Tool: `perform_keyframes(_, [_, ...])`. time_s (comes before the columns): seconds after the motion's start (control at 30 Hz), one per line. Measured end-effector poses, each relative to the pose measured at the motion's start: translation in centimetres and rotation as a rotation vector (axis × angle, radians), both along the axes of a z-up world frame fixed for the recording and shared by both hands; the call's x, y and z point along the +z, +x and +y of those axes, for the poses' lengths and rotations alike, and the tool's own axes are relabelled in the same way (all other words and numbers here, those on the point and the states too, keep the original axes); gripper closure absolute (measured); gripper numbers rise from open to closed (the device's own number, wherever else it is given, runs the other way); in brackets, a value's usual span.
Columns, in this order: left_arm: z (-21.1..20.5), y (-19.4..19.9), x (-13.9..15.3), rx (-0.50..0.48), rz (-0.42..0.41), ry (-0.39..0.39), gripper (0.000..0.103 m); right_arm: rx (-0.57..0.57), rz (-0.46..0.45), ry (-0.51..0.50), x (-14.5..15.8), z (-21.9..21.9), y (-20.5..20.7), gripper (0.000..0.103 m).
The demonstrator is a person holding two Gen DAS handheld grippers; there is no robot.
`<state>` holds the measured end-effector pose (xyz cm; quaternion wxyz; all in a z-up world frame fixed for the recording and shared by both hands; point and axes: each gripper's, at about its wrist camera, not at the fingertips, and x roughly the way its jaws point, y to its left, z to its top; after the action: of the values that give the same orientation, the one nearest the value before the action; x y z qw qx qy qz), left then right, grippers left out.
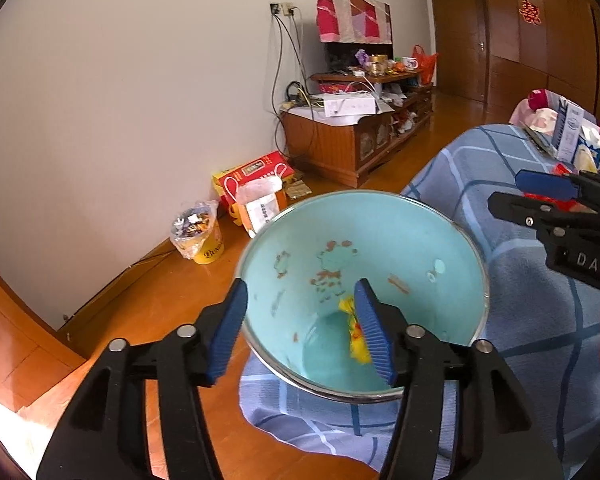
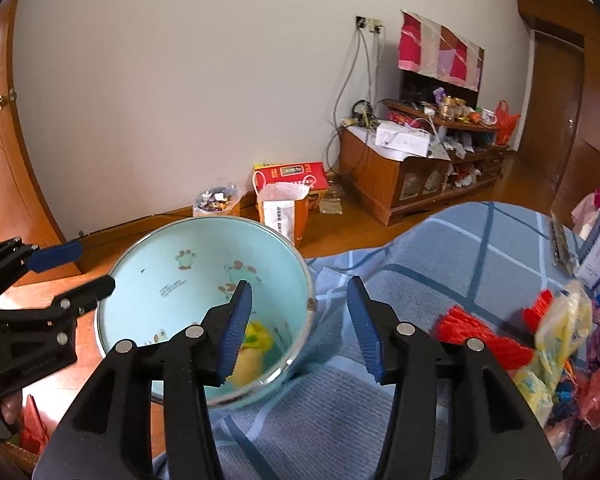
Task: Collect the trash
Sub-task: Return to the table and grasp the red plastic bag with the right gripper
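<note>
Trash heaped on the bed (image 2: pixel 440 240), wrappers (image 2: pixel 556 344) and red netting (image 2: pixel 480 336), lies right of the tilted bin (image 2: pixel 204 264), which already holds a yellow wrapper (image 2: pixel 256 344). Left hand-held gripper (image 1: pixel 300 328) straddles the bin's rim, spread; right hand-held gripper (image 2: pixel 296 324) is spread, empty. The bin could slip off the bed edge and spill.

We look across a wooden floor (image 1: pixel 172 296) to a plain white wall (image 1: pixel 140 100), where a low wooden cabinet (image 1: pixel 340 140) stands beneath wall sockets (image 1: pixel 282 9), a wooden door (image 1: pixel 460 36) beyond.
</note>
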<state>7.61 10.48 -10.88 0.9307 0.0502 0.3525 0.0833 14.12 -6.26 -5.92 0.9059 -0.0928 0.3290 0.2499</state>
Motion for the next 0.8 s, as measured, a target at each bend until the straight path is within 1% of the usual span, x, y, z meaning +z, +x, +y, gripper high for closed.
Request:
perform_keyframes(0.03, [-0.3, -0.1, -0.1, -0.004, 0.001, -0.004, 0.041, -0.010, 0.001, -0.006, 0.1, -0.6, -0.3, 0.053])
perform_keyframes(0.07, [-0.6, -0.2, -0.1, -0.007, -0.001, -0.008, 0.035, -0.020, -0.001, -0.012, 0.3, -1.2, -0.8, 0.051])
perform_keyframes(0.1, [-1.1, -0.5, -0.2, -0.014, -0.005, -0.013, 0.033, -0.032, -0.006, -0.020, 0.5, -2.0, -1.4, 0.048])
perform_keyframes(0.2, [-2.9, -1.1, -1.0, -0.068, 0.008, -0.018, 0.032, -0.082, -0.025, -0.055, 1.0, -4.8, -3.2, 0.044])
perform_keyframes(0.27, [-4.5, -1.5, -1.6, -0.112, 0.025, -0.031, 0.029, -0.119, -0.027, -0.074, 1.1, -7.1, -4.6, 0.043])
perform_keyframes(0.33, [-6.0, -1.9, -2.0, -0.158, 0.038, -0.024, 0.028, -0.167, -0.029, -0.093, 1.1, -9.7, -6.3, 0.040])
perform_keyframes(0.37, [-6.7, -2.1, -2.2, -0.175, 0.039, -0.016, 0.026, -0.194, -0.025, -0.096, 1.1, -11.2, -7.3, 0.039])
perform_keyframes(0.47, [-8.4, -2.5, -2.7, -0.219, 0.049, -0.006, 0.023, -0.242, -0.024, -0.092, 0.8, -14.2, -9.4, 0.038])
perform_keyframes(0.57, [-9.4, -2.3, -2.7, -0.239, 0.055, -0.005, 0.023, -0.333, -0.057, -0.063, 0.9, -18.1, -11.5, 0.038])
perform_keyframes(0.6, [-9.8, -2.1, -2.6, -0.244, 0.054, -0.003, 0.023, -0.387, -0.066, -0.041, 1.2, -20.1, -12.0, 0.038])
perform_keyframes(0.7, [-11.3, -1.6, -2.1, -0.264, 0.037, -0.003, 0.023, -0.494, -0.072, -0.032, 1.5, -24.2, -11.9, 0.038])
perform_keyframes(0.8, [-13.3, -0.7, -1.3, -0.301, 0.021, -0.014, 0.023, -0.569, -0.054, -0.008, 1.4, -27.5, -10.9, 0.038])
